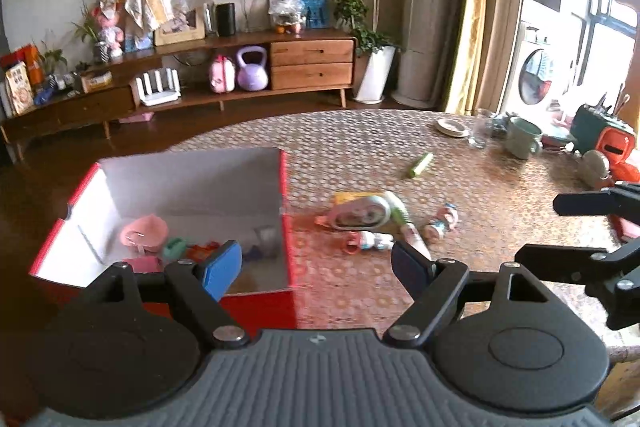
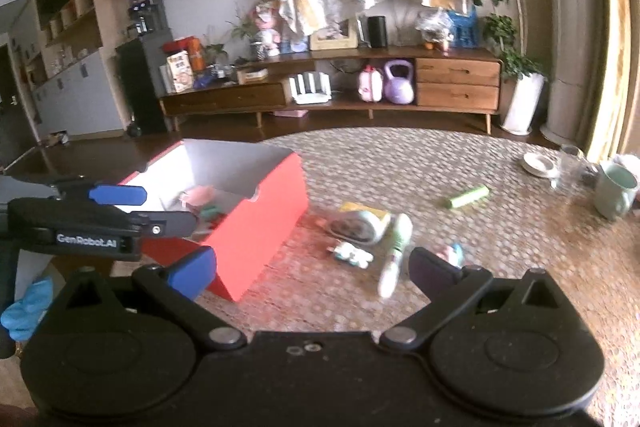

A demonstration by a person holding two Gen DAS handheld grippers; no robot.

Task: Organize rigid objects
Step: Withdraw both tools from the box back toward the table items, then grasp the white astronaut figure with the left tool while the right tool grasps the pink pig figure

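Observation:
A red box with a white inside sits on the table's left and holds several small toys, among them a pink one; it also shows in the right wrist view. Right of it lie a grey-green oval case on a yellow card, a white-green pen, small pink-blue toys and a green tube. My left gripper is open and empty at the box's right wall. My right gripper is open and empty, above the table near the pen.
A green mug, a glass and a white saucer stand at the table's far right. An orange-green object is at the right edge. A wooden sideboard stands across the floor behind.

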